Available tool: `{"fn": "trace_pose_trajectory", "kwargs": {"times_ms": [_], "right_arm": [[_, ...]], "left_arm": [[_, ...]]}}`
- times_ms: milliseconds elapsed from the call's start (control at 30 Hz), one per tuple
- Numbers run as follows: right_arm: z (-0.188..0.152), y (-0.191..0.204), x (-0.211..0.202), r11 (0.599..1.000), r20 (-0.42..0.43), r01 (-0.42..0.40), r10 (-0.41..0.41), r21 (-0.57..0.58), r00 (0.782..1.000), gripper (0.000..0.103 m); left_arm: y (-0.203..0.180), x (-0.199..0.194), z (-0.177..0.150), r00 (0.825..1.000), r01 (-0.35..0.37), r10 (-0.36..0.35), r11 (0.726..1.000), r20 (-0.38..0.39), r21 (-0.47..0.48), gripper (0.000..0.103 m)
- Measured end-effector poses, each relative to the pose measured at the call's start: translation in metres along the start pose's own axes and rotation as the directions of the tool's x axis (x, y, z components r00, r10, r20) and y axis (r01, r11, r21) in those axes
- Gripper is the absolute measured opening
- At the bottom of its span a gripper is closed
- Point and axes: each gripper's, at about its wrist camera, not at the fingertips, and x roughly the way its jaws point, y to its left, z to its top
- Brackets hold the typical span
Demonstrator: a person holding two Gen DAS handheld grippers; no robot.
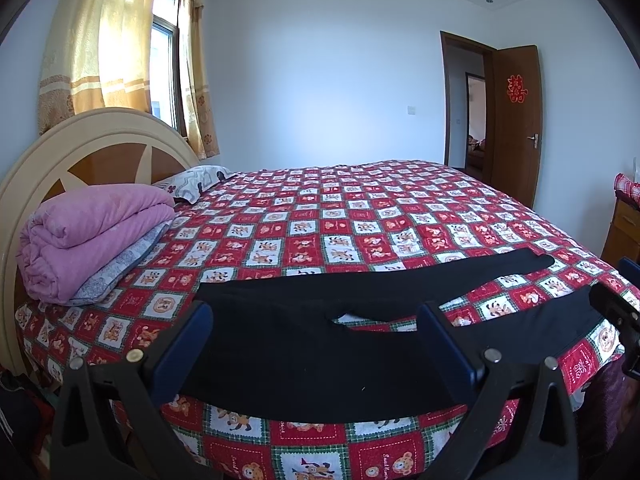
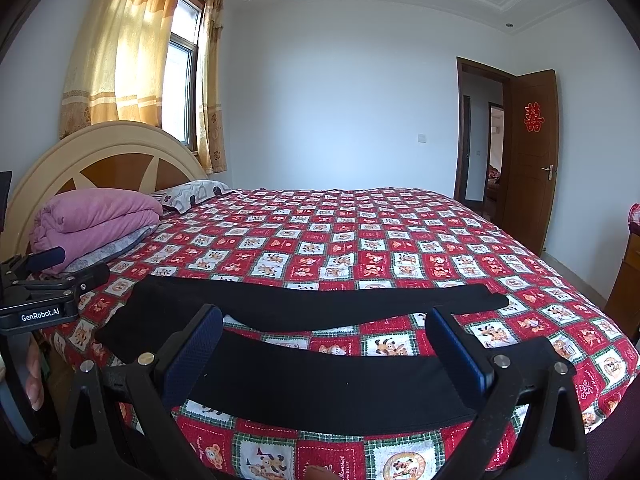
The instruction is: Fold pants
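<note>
Both jaws stand wide and hold nothing, left gripper [image 1: 316, 340] over the waist end and right gripper [image 2: 324, 344] over the near leg of the pants [image 1: 304, 320], which lie flat on the bed [image 1: 320, 224], legs apart, no fold made yet.

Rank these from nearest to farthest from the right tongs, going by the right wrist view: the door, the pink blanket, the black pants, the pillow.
1. Black pants: directly under the open right tongs, near edge of the bed.
2. Pink blanket: folded, far left by the headboard.
3. Pillow: just behind the blanket, left.
4. Door: open, at the far right wall.
</note>
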Motion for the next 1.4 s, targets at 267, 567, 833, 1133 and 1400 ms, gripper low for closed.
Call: {"fn": "trace_pose_trajectory", "kwargs": {"times_ms": [267,567,833,1133,1400], "right_arm": [[-0.005,-0.026,0.027,0.999,-0.021,0.047,-0.047,-0.003,0.999,0.102],[-0.03,-0.109,0.086,0.988,-0.151,0.119,-0.103,0.103,0.983,0.102],[-0.052,-0.159,0.142,0.982,-0.272,0.16,-0.127,0.103,0.954,0.102],[-0.051,-0.21,0.182,0.972,-0.319,0.21,-0.167,0.105,0.933,0.1],[-0.049,-0.26,0.22,0.964,-0.377,0.23,-0.166,0.131,0.911,0.069]], "left_arm": [[0.039,0.061,-0.013,0.996,-0.04,0.036,0.998,-0.081,-0.057,0.103],[0.132,0.153,-0.037,0.959,-0.171,0.099,0.949,-0.264,-0.265,0.103],[0.155,0.232,-0.017,0.935,-0.188,0.119,0.965,-0.333,-0.184,0.091],[0.2,0.329,-0.025,0.855,-0.172,0.034,0.96,-0.517,-0.222,0.05],[0.212,0.347,-0.03,0.861,-0.099,-0.057,0.956,-0.505,-0.276,0.045]]}}
